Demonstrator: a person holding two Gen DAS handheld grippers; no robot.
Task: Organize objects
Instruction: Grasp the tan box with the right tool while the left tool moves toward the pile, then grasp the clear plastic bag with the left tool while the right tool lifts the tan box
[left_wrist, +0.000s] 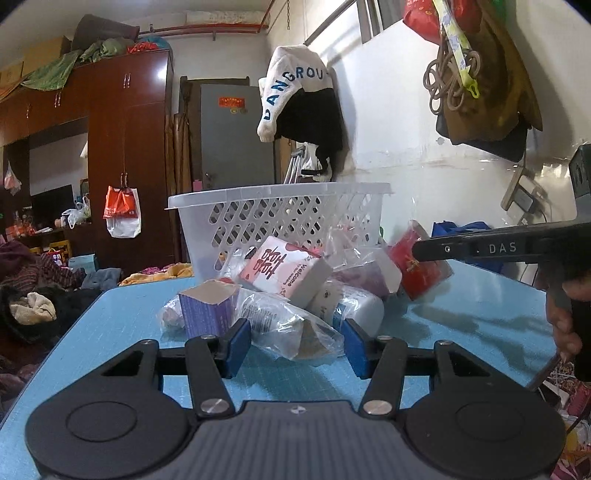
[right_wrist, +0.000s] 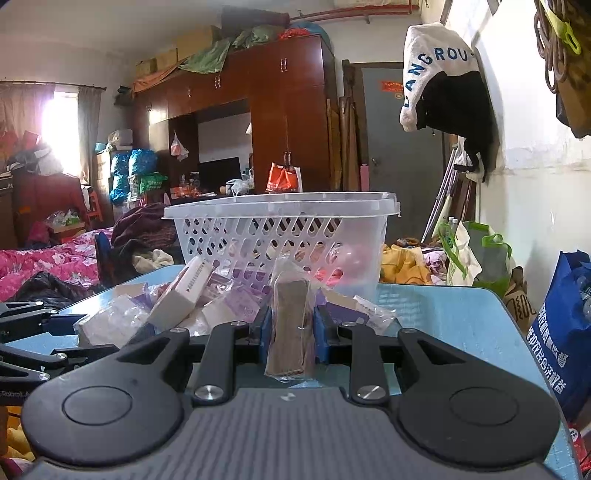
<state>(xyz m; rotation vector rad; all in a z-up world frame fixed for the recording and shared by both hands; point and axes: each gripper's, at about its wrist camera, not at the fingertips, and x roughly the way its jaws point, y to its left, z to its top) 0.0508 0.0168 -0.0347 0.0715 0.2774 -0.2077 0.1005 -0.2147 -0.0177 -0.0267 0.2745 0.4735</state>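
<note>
Two grippers sit low over the blue table (left_wrist: 461, 317), both pointed at the white perforated basket (left_wrist: 280, 218); your right gripper (right_wrist: 289, 326) has its jaws drawn narrow and clamped on a flat brown packet (right_wrist: 290, 325) in clear wrap, which stands upright between the blue pads (right_wrist: 320, 332) with its lower end hanging just over the table; your left gripper (left_wrist: 295, 343) has its jaws part-way apart, the pads set either side of a crinkled clear-wrapped packet (left_wrist: 291, 328) at the near edge of the pile; whether they press on it cannot be told.

Just before the basket lies the heap of small goods; a purple carton (left_wrist: 207, 310) stands at its near left, a white-and-pink box (left_wrist: 284, 271) leans tilted on top, a white bottle (left_wrist: 360, 306) lies behind the left gripper's right pad, and a red packet (left_wrist: 421, 269) sits right of the basket's foot, touched by the black arm of your right gripper reaching in from the side; your hand (left_wrist: 565, 321) shows at the frame's right edge.

Some pink and red things show through the basket's holes.

Beyond the basket, a dark wood wardrobe (right_wrist: 288, 110) fills the far wall beside a grey door (right_wrist: 402, 147); a white garment with blue letters (left_wrist: 291, 92) hangs on the wall right of the basket; bedding in pink (right_wrist: 44, 262) lies left of it.
</note>
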